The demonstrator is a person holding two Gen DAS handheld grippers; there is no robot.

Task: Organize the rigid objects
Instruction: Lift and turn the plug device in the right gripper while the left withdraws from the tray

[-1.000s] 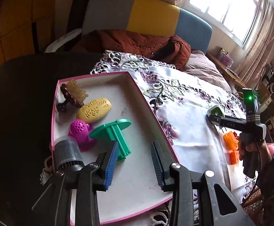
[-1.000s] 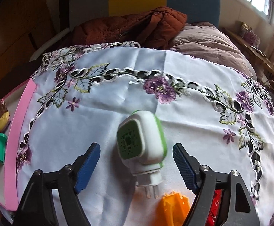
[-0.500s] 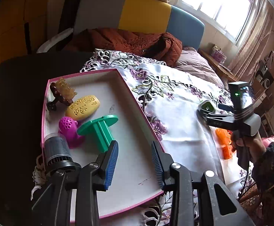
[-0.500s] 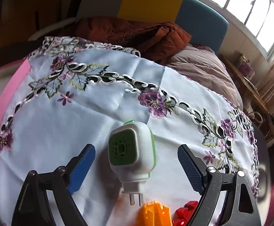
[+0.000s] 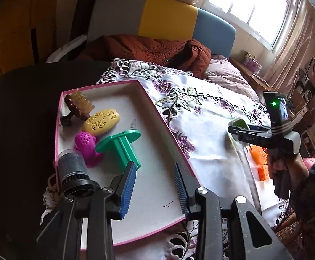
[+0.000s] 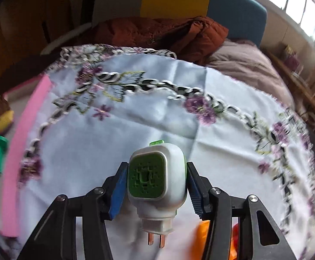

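My right gripper (image 6: 155,186) is shut on a white and green plug-in device (image 6: 156,182), its two prongs pointing toward me, held just above the flowered tablecloth (image 6: 135,134). It also shows in the left wrist view (image 5: 240,125). My left gripper (image 5: 155,186) is open and empty over the near part of the pink-rimmed tray (image 5: 157,117). In the tray lie a green spool-shaped piece (image 5: 120,147), a magenta perforated piece (image 5: 86,145), a yellow oval piece (image 5: 101,121), a brown comb-like piece (image 5: 77,104) and a dark cylinder (image 5: 73,169).
Orange blocks (image 5: 259,158) lie on the cloth at the right, also low in the right wrist view (image 6: 203,234). A dark table (image 5: 21,112) lies left of the tray. A chair with a rust-coloured jacket (image 5: 148,47) stands behind.
My right gripper has closed on the plug-in device and lifted it off the cloth, swinging left. My left gripper has drawn back slightly over the tray and stays open.
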